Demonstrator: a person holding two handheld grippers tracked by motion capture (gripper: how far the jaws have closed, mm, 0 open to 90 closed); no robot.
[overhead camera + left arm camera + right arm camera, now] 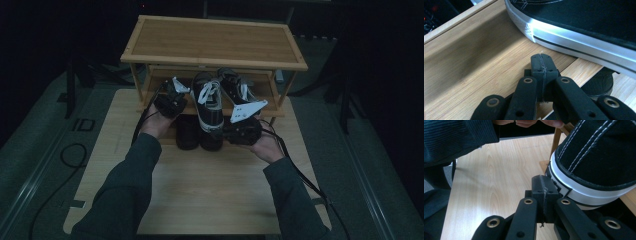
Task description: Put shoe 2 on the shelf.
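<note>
Both sets of jaws are seen clenched shut with nothing between them. The right gripper (541, 181) is pressed against the heel of the black canvas sneaker (209, 102), whose long axis runs from that heel toward the bamboo shoe rack (215, 40). The left gripper (541, 60) is kept beside the sneaker's left side, over the rack's lower shelf, so the right hand is judged nearer for pushing.

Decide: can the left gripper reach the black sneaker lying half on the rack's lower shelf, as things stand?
Probably yes: the left gripper, shut, sits beside the sneaker over the bare shelf, nothing between.
</note>
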